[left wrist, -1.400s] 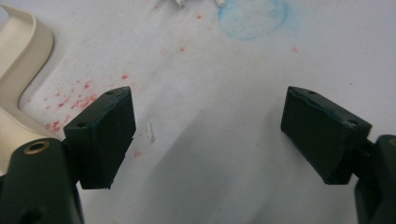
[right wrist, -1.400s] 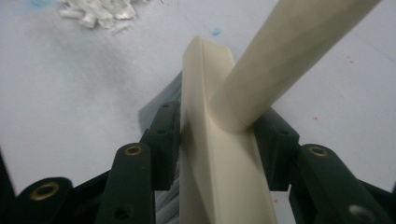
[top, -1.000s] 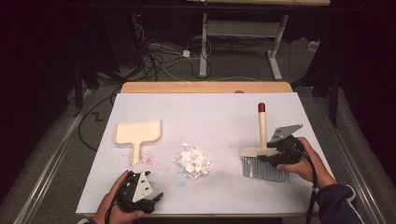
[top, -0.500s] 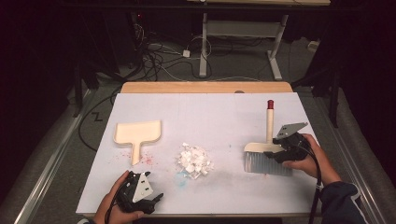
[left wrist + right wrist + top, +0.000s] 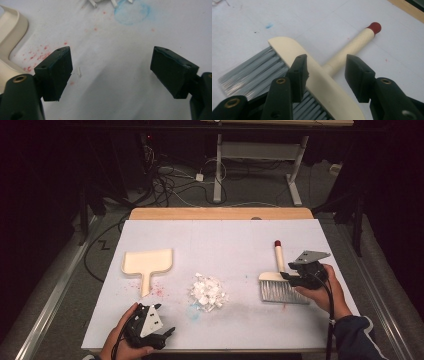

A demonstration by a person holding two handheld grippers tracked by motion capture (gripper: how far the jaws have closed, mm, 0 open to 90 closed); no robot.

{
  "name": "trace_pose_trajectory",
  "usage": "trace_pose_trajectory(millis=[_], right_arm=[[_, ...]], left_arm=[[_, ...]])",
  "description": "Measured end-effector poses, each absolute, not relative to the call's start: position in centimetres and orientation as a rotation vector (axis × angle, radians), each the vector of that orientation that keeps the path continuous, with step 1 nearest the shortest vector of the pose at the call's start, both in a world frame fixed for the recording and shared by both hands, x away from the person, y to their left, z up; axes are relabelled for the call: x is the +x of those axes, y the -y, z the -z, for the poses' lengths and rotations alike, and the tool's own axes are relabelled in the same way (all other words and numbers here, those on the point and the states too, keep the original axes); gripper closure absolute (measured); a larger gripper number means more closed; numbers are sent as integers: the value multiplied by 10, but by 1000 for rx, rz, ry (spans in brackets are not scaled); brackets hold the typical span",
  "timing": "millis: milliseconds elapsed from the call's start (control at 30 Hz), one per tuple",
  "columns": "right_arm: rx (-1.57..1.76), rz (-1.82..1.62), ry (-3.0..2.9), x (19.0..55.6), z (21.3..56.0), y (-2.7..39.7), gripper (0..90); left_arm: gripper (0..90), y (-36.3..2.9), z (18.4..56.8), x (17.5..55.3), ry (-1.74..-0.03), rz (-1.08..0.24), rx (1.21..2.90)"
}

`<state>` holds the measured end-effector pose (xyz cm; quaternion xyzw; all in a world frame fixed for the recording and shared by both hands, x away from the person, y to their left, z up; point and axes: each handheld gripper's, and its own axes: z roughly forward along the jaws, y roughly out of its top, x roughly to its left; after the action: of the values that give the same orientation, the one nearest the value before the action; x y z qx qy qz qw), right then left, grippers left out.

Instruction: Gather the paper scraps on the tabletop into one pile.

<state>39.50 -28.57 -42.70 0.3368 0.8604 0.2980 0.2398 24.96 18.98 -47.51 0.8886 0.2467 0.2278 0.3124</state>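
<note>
1. Right now the right gripper (image 5: pixel 325 75) has its jaws astride the brush (image 5: pixel 312 82), one over the grey bristles, the other past the cream back bar beside the handle; they have just been closing, yet a gap shows on the handle side, so the pads do not press.
2. Its brush lies flat on the white sheet (image 5: pixel 230 245) toward the right, its red-tipped handle aimed at the far edge, with bare sheet between it and the right border.
3. Over on the left, the left gripper (image 5: pixel 111 67) stands wide open with nothing between its jaws, low over the sheet close to the near edge.
4. Just beyond it the cream dustpan (image 5: pixel 147 262) lies flat, handle toward the person, among red specks.
5. Between the two tools sits a heap of white paper scraps (image 5: pixel 207 292), apart from both, a faint blue smudge (image 5: pixel 131 11) on its near side.
6. Past the heap the sheet runs bare to the wooden table edge (image 5: pixel 220 213).
</note>
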Motion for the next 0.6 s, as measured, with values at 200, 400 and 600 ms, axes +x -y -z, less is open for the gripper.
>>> trace_pose_trajectory(millis=[200, 400, 600], right_arm=[[927, -863, -2274, 387, 423, 278, 429], [927, -960, -2165, 375, 414, 274, 282], [921, -1033, -2052, 360, 404, 272, 234]], left_arm=[[170, -190, 473, 248, -651, -618, 2327], [170, -189, 471, 246, -649, -623, 2322], [170, -190, 471, 246, -653, -629, 2323]])
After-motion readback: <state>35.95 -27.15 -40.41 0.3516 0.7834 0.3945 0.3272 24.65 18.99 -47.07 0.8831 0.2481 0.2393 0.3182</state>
